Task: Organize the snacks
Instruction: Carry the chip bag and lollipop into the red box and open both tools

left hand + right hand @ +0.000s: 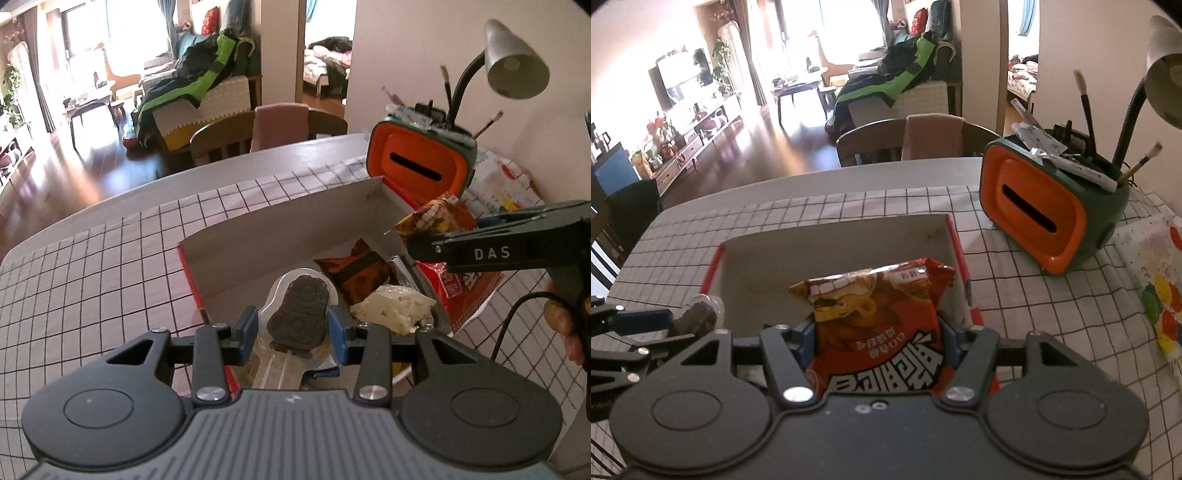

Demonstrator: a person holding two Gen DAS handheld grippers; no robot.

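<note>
Your left fingers (pixel 292 325) pinch a wrapped cookie (pixel 300 314); your right fingers (pixel 877 332) pinch a red snack bag (pixel 879 325) over the box (pixel 834 236).

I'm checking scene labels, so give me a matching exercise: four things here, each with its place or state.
1 chocolate ice-cream bar
2 red snack bag
3 orange tissue box
4 cardboard box

A holds snacks
B in right gripper
C in left gripper
D stands on checked cloth

Pairs: 1-C, 2-B, 3-D, 4-A
</note>
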